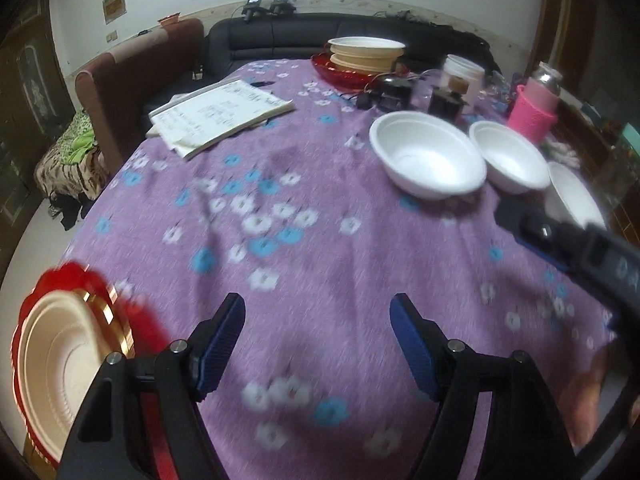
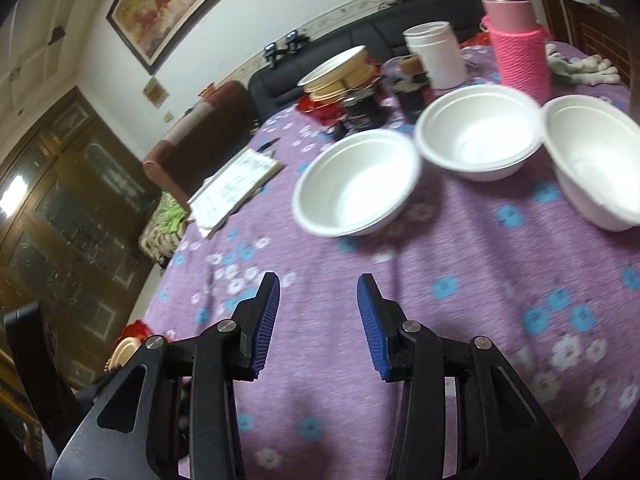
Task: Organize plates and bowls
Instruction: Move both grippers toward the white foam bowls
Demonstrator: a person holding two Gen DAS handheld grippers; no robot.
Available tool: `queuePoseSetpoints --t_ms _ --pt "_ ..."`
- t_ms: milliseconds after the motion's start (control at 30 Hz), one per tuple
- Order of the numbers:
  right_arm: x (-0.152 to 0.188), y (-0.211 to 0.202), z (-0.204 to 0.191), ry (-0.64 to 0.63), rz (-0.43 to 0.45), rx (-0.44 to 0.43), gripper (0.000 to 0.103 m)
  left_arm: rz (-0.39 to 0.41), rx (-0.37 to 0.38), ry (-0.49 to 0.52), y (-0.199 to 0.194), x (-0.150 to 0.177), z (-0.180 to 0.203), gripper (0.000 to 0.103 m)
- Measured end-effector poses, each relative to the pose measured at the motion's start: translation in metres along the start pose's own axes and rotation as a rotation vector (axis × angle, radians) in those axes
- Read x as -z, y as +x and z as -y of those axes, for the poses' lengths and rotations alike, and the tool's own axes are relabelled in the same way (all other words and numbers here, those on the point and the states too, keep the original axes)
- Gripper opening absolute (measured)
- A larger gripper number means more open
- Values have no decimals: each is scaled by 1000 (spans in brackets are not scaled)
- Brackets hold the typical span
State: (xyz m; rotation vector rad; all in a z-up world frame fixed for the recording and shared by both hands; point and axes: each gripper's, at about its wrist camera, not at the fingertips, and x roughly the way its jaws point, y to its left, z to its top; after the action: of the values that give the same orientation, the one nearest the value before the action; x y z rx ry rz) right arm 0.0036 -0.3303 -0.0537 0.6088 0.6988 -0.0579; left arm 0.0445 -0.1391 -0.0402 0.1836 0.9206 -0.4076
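My left gripper (image 1: pixel 318 312) is spread wide over bare purple cloth (image 1: pixel 320 240), nothing between its blue pads (image 1: pixel 222 344). My right gripper (image 2: pixel 319 294) stands narrower, also with nothing in it, the gap between its pads showing only cloth.

Around them the table is crowded along the far side. An open notebook (image 1: pixel 220 114) lies flat toward the far left, a dark pen beyond it. Small black gadgets with wires (image 1: pixel 390 94) sit just behind the white bowls, and next to them a white jar (image 2: pixel 436 54) and a pink-sleeved flask (image 2: pixel 520 52), both upright. A white cloth (image 2: pixel 584 66) is bunched to the right of the flask. A brown chair (image 1: pixel 132 92) and a black sofa (image 1: pixel 320 36) stand past the table edge.

Three white bowls sit in a row, mouths up: the near bowl (image 2: pixel 356 182), the middle bowl (image 2: pixel 478 132) just beside it, and the right bowl (image 2: pixel 596 160) touching the middle one's rim. Nothing lies between my right gripper and the near bowl. In the left view the right gripper's body crosses in front of the right bowl.

At the far side a red plate (image 1: pixel 352 74) carries a stack of cream plates (image 1: pixel 366 54), lying flat. Near my left gripper's left finger, another red plate (image 1: pixel 80 284) holds a cream plate (image 1: pixel 52 364) at the table's near-left edge
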Motion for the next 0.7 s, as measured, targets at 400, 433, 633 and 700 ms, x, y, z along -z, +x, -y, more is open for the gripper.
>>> queuePoseSetpoints --t_ms 400,433,633,700 --pt "-49 34 36 141 -73 43 41 60 -119 -207 49 -70 -3 78" --pt "-53 38 37 158 -81 43 41 58 -128 -214 52 -75 -3 78" --pt "-64 56 49 284 -117 37 41 62 -166 -248 71 -89 -5 78" --pt "-64 60 53 316 -115 44 47 57 -166 -246 75 -88 -5 78"
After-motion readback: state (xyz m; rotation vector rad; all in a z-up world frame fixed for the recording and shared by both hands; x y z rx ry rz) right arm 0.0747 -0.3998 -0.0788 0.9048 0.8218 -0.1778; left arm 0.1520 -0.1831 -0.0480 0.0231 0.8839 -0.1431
